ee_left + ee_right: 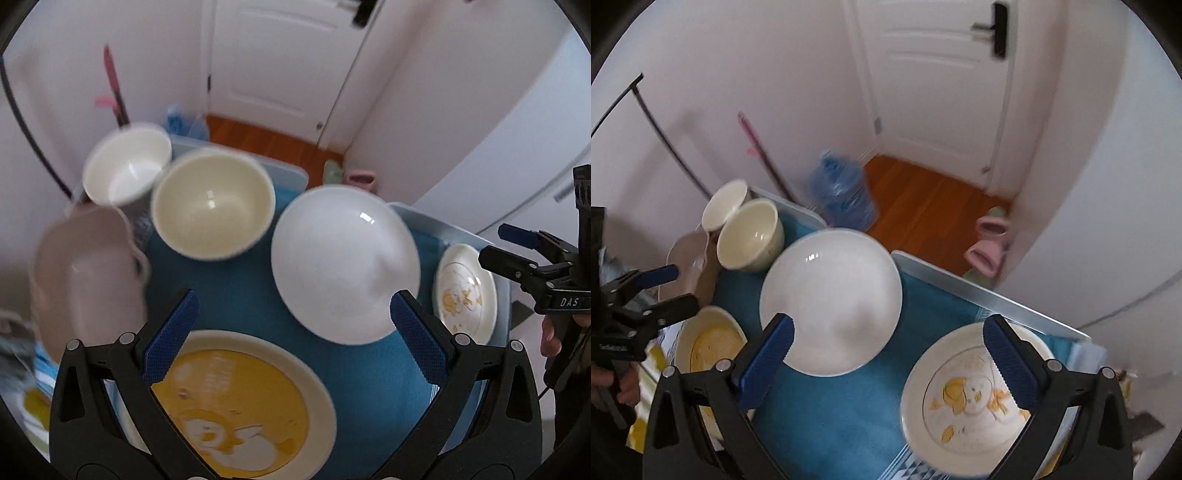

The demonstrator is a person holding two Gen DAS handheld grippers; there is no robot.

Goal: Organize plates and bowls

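Note:
On a blue mat [236, 295] lie a yellow-centred plate [240, 406], a plain white plate [343, 262], a small plate with a yellow drawing [465, 291], a cream bowl [212, 205], a white bowl [125, 166] and a pink dish [88, 273]. My left gripper [291, 336] is open and empty above the yellow-centred plate. My right gripper [886, 354] is open and empty above the mat, between the white plate [831, 299] and the small drawn plate [975, 398]. The cream bowl [750, 234] and yellow-centred plate [709, 343] show at the left.
The table edge [990, 291] runs behind the plates. Beyond it are a wooden floor [923, 206], a blue water jug [842, 195], pink slippers [986, 251], a mop handle [761, 155] and a white door [942, 92]. The left gripper [657, 295] shows at the left of the right wrist view.

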